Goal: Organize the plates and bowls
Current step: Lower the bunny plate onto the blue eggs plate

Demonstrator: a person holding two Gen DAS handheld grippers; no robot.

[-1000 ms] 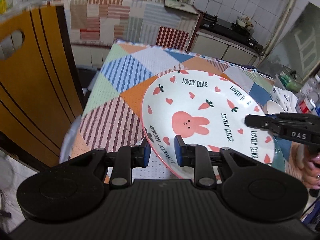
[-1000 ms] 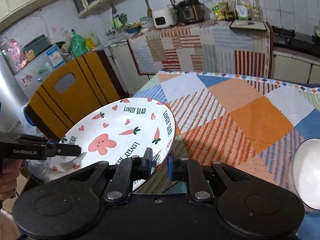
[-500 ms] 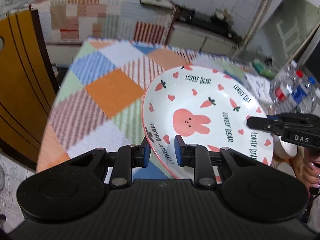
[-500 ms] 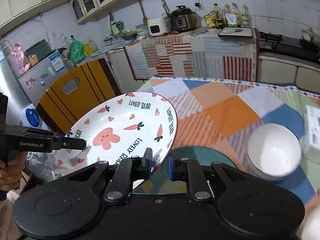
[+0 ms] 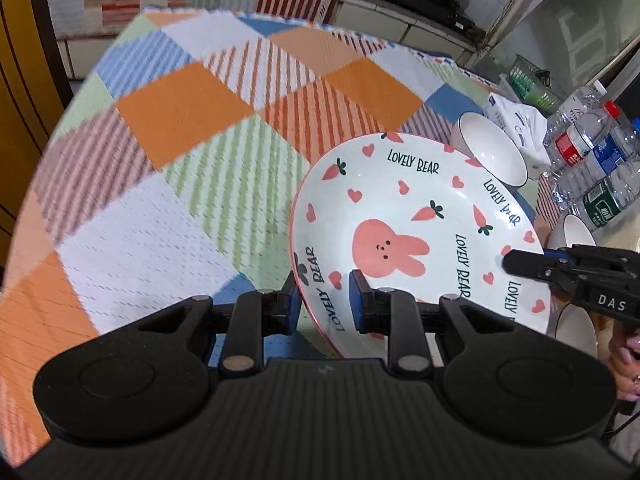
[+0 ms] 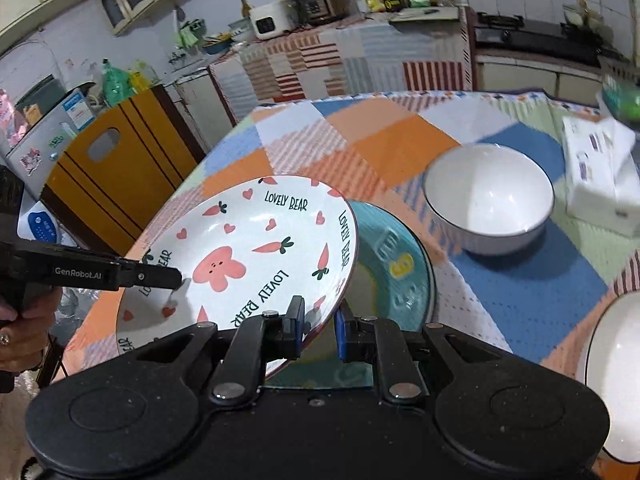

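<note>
1. Two tongs on one dish: the left tongs and the right tongs are both clamped on opposite edges of the white round plate with the pink bunny, carrots, hearts and "LOVELY BEAR" lettering.
2. Left tongs pinch the rim with one pad inside the dish and one under it. Same deal on the right tongs, closed on the rim of the far side.
3. That bunny plate is off the surface, tilted, held over the round bench with the patchwork cloth in orange, blue, green and stripes.
4. From the right wrist view, a teal round plate with raised letters and a yellow mark lies flat on the bench, partly under the bunny plate's edge.
5. Just past the teal one sits a white bowl with a thin dark rim, upright and empty. Another white bowl pokes in at the lower right edge of that view.
6. A white tissue box is beside the first bowl, near the bench edge.
7. Left wrist view also shows a few clear plastic water bottles bunched off to the right, beyond the plate.
8. A hand is visible gripping the handle of the left tool.
</note>
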